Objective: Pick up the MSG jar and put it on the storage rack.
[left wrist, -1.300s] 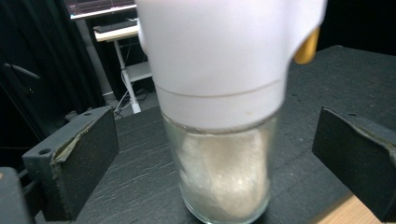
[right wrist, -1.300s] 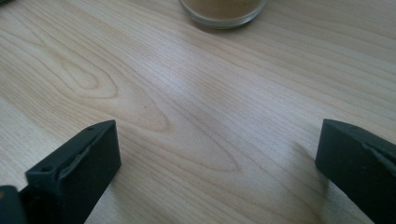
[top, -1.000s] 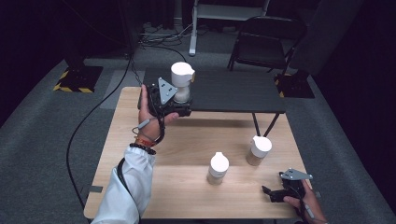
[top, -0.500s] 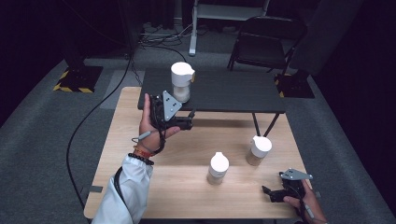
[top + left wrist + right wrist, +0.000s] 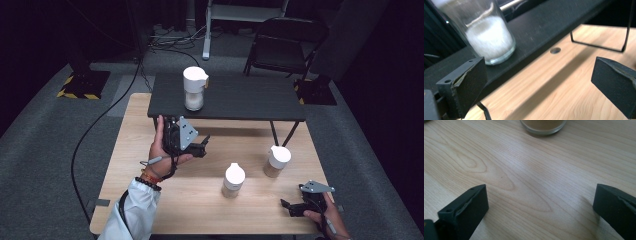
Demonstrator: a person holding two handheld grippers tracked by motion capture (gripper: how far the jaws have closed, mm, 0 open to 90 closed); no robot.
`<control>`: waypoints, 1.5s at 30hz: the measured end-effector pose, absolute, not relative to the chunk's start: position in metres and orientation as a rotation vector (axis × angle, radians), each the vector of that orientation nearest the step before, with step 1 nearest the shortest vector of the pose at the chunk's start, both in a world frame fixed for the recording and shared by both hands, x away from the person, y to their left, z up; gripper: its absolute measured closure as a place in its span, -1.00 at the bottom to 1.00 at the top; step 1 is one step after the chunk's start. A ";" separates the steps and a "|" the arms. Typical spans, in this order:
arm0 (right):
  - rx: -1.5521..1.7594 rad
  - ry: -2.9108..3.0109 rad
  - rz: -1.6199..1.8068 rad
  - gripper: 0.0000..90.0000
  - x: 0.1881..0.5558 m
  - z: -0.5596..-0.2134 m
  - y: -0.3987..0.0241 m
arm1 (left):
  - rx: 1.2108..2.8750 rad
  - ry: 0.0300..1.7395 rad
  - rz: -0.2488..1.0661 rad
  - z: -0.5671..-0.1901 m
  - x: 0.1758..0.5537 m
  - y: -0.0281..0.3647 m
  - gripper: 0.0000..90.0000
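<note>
On the black raised shelf (image 5: 240, 97) at the far edge of the wooden tabletop (image 5: 125, 165), a tall clear glass jar (image 5: 194, 89) is seen standing upright. It is closed by a white lid with a small spout at its right. White powder or grain is held in its lower part, up to roughly half its height; the glass above is empty and clear. In the left gripper view the jar (image 5: 485, 32) is seen close, resting near the shelf's (image 5: 541, 30) front edge, its thick transparent base touching the dark surface, the image slightly blurred.

The left gripper (image 5: 200, 147) is held just in front of the shelf, below the jar and apart from it, its jaws pointing to the right. Its jaws are spread wide with nothing between them; wood grain and the shelf edge are seen through the gap.

Two further jars are noted on the tabletop, both white-lidded with tan contents: one (image 5: 233, 180) near the middle, one (image 5: 276, 161) to its right, near each other without touching.

The right gripper (image 5: 292, 207) is held low at the near right corner of the tabletop. Its jaws are likewise spread wide and empty, bare wood showing between them. In the right gripper view the round glass base of a tan-filled jar (image 5: 543, 125) is recorded at the top edge, well apart from the jaws.
</note>
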State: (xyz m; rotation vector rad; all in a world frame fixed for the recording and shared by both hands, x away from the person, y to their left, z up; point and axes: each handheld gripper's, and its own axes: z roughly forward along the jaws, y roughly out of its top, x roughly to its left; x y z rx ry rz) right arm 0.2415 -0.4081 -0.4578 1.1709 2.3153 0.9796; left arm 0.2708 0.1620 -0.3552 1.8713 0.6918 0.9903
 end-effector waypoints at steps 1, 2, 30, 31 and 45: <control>1.171 2.315 0.980 -1.00 0.241 -0.458 -0.408 | 1.878 0.690 0.989 -0.357 0.270 0.163 -0.99; 1.171 2.315 0.979 -1.00 0.241 -0.458 -0.408 | 1.880 0.695 0.979 -0.359 0.269 0.164 -0.99; 1.172 2.315 0.980 -1.00 0.241 -0.458 -0.408 | 2.102 0.744 0.901 -0.409 0.250 0.177 -0.99; 1.172 2.315 0.980 -1.00 0.241 -0.458 -0.408 | 2.113 0.747 0.894 -0.412 0.250 0.178 -0.99; 1.174 2.313 0.978 -1.00 0.241 -0.458 -0.408 | 2.227 0.806 0.816 -0.434 0.242 0.185 -0.99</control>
